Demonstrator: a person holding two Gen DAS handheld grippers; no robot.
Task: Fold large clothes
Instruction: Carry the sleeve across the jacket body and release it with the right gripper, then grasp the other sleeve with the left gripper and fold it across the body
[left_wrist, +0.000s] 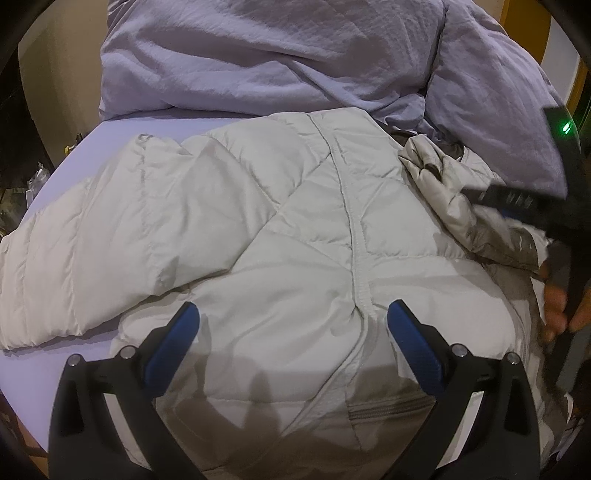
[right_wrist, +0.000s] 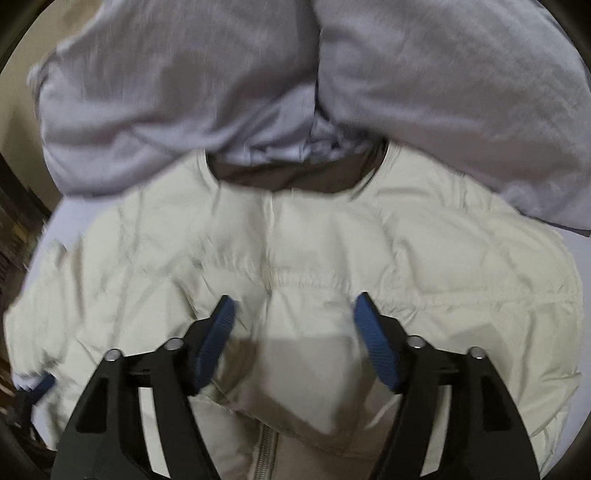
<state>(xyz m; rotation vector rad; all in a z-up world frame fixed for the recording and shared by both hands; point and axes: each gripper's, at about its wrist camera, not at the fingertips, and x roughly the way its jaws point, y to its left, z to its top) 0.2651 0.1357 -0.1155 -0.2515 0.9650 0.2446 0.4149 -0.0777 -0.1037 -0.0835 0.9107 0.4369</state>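
Our left tongs (left_wrist: 293, 319) hover spread wide, gripping nothing, above the quilted cream jacket (left_wrist: 258, 229). Our right tongs (right_wrist: 293, 314) likewise gape empty over its chest. The jacket lies flat on the lavender bed (left_wrist: 110, 133), below a rumpled duvet (left_wrist: 258, 55).

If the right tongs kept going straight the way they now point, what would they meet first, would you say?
Most likely the pale quilted jacket: the open right tongs aim down at its puffy front, near the centre seam, though depth is unclear.
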